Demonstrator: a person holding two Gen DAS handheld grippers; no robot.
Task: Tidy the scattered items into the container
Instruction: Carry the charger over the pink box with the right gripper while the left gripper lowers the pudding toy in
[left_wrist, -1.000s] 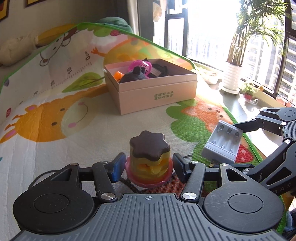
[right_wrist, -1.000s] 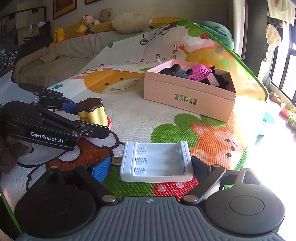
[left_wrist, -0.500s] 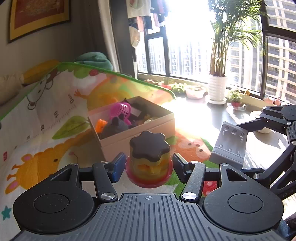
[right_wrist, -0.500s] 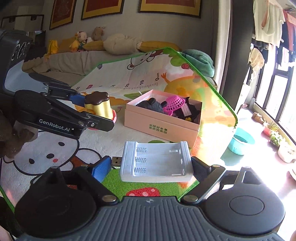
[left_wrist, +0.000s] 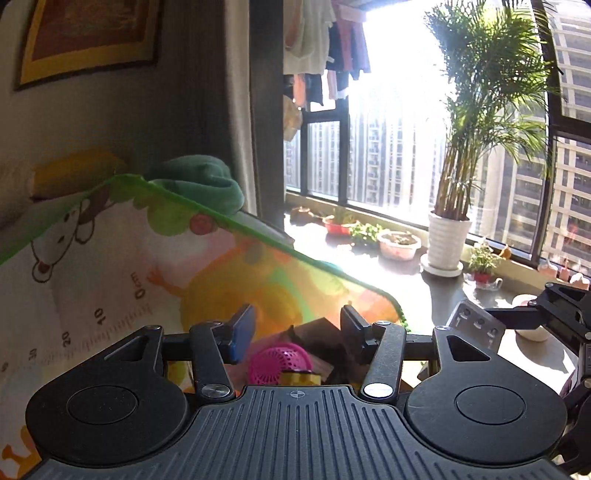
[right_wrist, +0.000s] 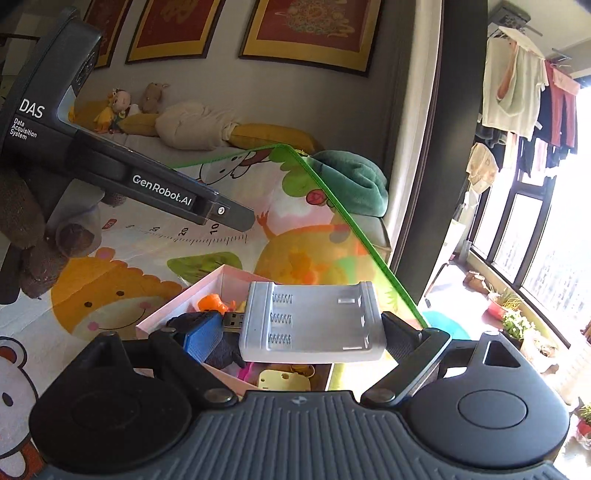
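R claw (right_wrist: 299, 334) grips charger (right_wrist: 314, 325) over box (right_wrist: 207, 286); L claw (left_wrist: 295, 328) apparently empty, just narrowed

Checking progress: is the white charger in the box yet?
Out: the white charger is clamped in the right claw, held above the pink box.

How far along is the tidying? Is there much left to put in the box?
Nearly done, it seems. The box already holds an orange toy, a pink basket and more. The right hand-held gripper holds a charger over the box, not yet dropped. The left hand-held gripper is empty above it. No loose items show on the mat in these views.
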